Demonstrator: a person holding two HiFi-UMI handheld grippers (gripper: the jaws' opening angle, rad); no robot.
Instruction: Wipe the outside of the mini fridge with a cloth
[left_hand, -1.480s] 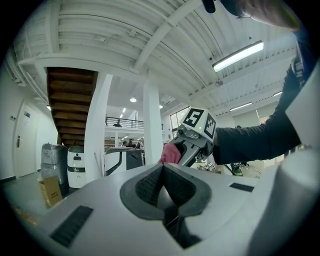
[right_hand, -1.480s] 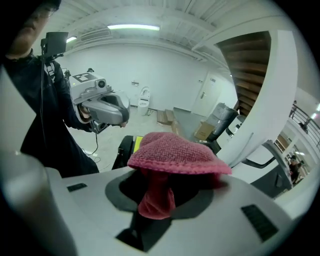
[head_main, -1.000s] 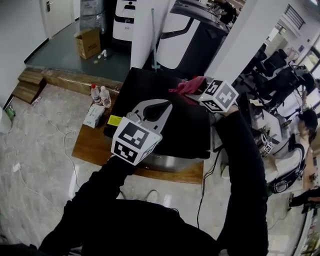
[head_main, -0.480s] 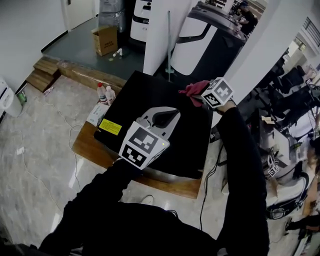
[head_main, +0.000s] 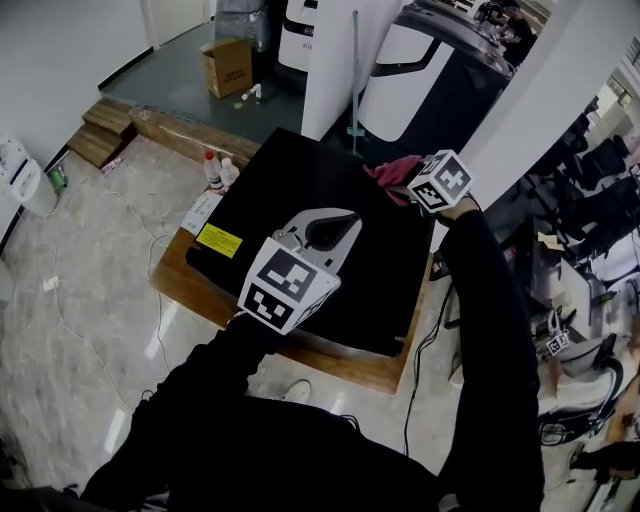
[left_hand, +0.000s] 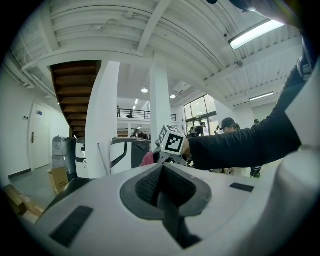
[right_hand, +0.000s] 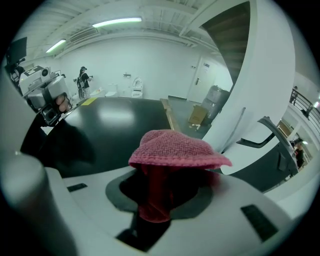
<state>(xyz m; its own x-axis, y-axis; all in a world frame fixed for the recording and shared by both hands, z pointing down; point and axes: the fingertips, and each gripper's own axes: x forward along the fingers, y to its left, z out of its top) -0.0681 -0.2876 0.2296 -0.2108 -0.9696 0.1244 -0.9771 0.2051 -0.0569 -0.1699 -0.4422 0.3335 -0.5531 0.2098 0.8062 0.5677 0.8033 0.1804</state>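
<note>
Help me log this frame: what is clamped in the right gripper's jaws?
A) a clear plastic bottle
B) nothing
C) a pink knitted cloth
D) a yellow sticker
C: the right gripper view shows the pink knitted cloth bunched between the closed jaws of the right gripper, held above the glossy black top of the mini fridge.

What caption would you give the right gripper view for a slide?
Right gripper shut on a pink cloth, the black mini fridge top beyond it.
</note>
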